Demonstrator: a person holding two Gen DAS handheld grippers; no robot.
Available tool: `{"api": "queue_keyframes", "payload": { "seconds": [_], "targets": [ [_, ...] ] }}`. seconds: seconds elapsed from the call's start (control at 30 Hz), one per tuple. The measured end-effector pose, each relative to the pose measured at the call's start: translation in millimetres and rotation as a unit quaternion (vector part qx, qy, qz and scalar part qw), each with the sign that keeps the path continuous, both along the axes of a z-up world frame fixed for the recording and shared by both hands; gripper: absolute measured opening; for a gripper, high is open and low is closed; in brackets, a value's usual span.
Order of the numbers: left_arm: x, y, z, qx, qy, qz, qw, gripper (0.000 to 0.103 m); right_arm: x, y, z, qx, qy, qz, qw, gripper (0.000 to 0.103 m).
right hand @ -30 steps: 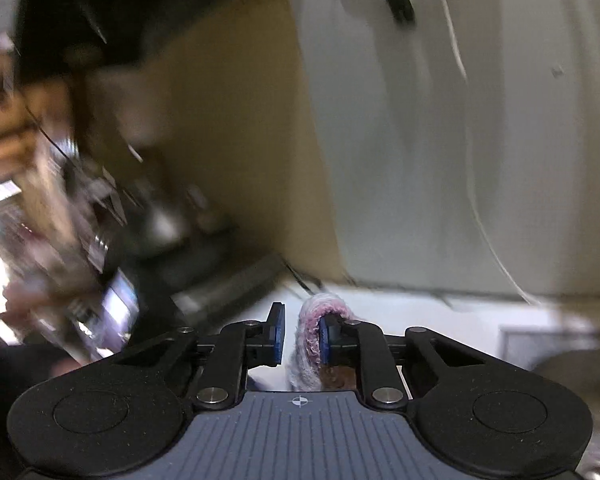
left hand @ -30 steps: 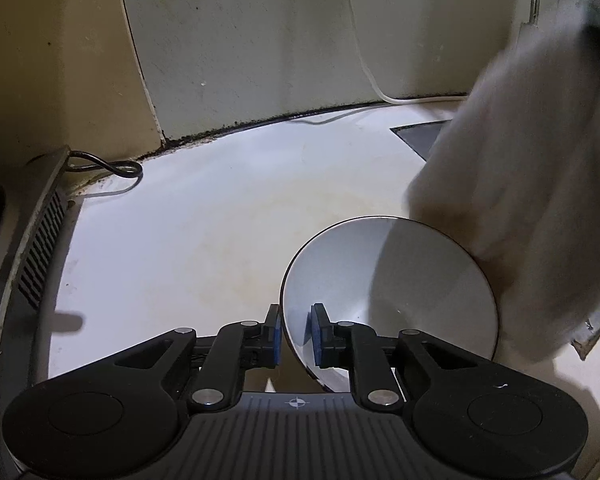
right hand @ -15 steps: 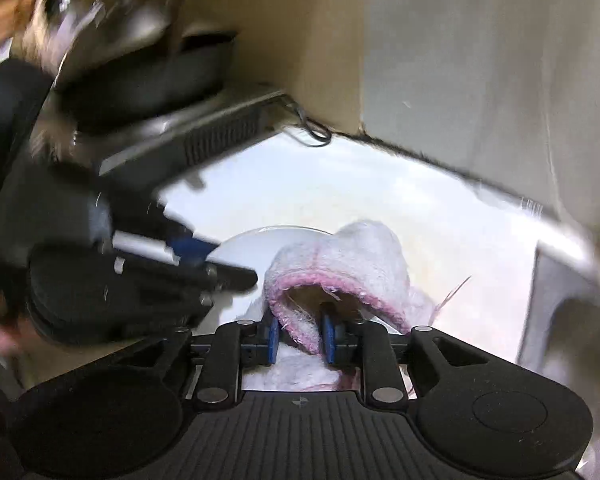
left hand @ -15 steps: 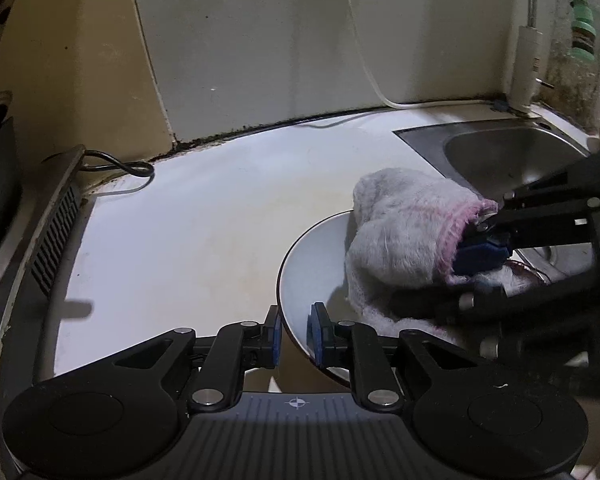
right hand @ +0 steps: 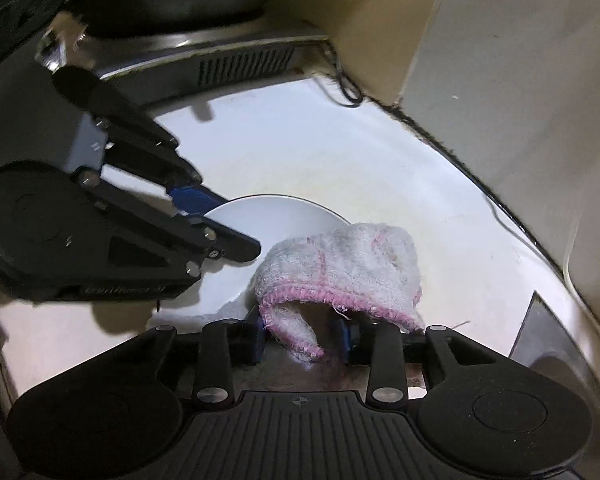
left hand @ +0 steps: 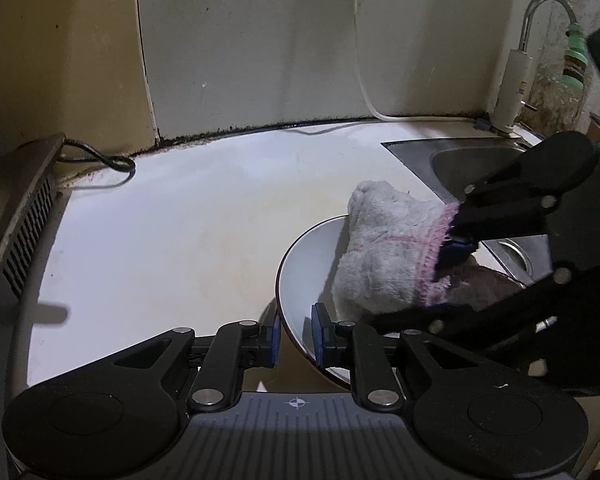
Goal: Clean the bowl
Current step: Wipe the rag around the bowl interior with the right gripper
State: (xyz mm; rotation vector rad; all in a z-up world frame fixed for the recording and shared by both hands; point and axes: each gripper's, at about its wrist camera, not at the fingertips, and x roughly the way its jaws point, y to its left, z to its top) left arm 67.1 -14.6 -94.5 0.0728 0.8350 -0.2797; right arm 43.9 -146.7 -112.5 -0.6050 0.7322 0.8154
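Observation:
A white bowl (left hand: pixel 306 280) with a dark rim is held tilted above the white counter; it also shows in the right wrist view (right hand: pixel 276 220). My left gripper (left hand: pixel 294 340) is shut on the bowl's near rim. My right gripper (right hand: pixel 304 340) is shut on a white cloth with a pink hem (right hand: pixel 340 272). The cloth (left hand: pixel 388 256) lies bunched inside the bowl, covering its right part. In the left wrist view the right gripper (left hand: pixel 444 276) comes in from the right.
The white counter (left hand: pixel 180 240) spreads left and behind. A steel sink (left hand: pixel 472 164) with a tap (left hand: pixel 520 76) sits at the right. A stove edge with vents (left hand: pixel 28 232) and a black cable (left hand: pixel 104 160) are at the left. Walls stand close behind.
The right gripper has brought the cloth down into the bowl and pushed it deeper. The left gripper and bowl have barely moved.

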Motion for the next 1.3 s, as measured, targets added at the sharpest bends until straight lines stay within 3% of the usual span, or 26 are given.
{"api": "queue_keyframes", "payload": {
  "seconds": [0.07, 0.2, 0.27, 0.37, 0.43, 0.5, 0.63, 0.8, 0.9, 1.07, 1.2, 1.3],
  "targets": [
    [1.5, -0.3, -1.5, -0.001, 0.006, -0.001, 1.0, 0.018, -10.3, -20.9, 7.3, 0.04, -0.006, 0.001, 0.999, 0.039],
    [2.1, -1.4, -3.7, 0.002, 0.016, -0.004, 0.9999, 0.019, -20.9, -59.7, 12.8, 0.122, -0.008, -0.023, 0.992, 0.06],
    [1.8, -1.0, -3.6, 0.003, 0.019, -0.006, 0.9998, 0.019, -33.2, -79.9, 18.9, 0.174, -0.041, -0.031, 0.983, 0.067],
    [1.3, 0.8, -3.4, 0.004, 0.024, -0.008, 0.9997, 0.019, -42.4, -78.3, 28.3, 0.164, -0.108, -0.016, 0.98, 0.085],
    [1.0, 2.2, -3.5, 0.002, 0.026, -0.01, 0.9996, 0.019, -38.0, -65.9, 29.3, 0.129, -0.13, 0.022, 0.983, 0.088],
    [1.3, 3.2, -3.6, 0.0, 0.026, -0.011, 0.9996, 0.019, -30.3, -44.8, 24.8, 0.062, -0.131, 0.083, 0.986, 0.089],
    [2.5, 4.5, -4.7, -0.004, 0.027, -0.015, 0.9995, 0.019, -18.7, -12.3, 12.1, -0.041, -0.136, 0.159, 0.977, 0.089],
    [5.0, 6.4, -3.8, -0.022, 0.028, -0.012, 0.9993, 0.017, -6.6, 8.3, 14.4, -0.078, -0.094, 0.196, 0.973, 0.088],
    [5.3, 5.5, -3.8, -0.022, 0.029, -0.01, 0.9993, 0.017, 0.4, 13.7, 15.5, -0.088, -0.069, 0.177, 0.978, 0.074],
    [3.5, 3.1, -0.5, -0.014, 0.037, 0.003, 0.9992, 0.016, 4.0, 5.4, 20.4, -0.048, -0.014, 0.086, 0.995, 0.052],
    [-3.9, 0.5, 6.1, -0.013, 0.028, 0.003, 0.9995, 0.013, 2.7, -0.1, 18.8, -0.004, 0.016, 0.025, 1.0, 0.052],
    [-4.7, 0.6, 9.9, -0.019, 0.034, 0.009, 0.9992, 0.012, -13.2, 2.3, 13.1, 0.002, 0.005, 0.004, 1.0, 0.054]
  ]
}}
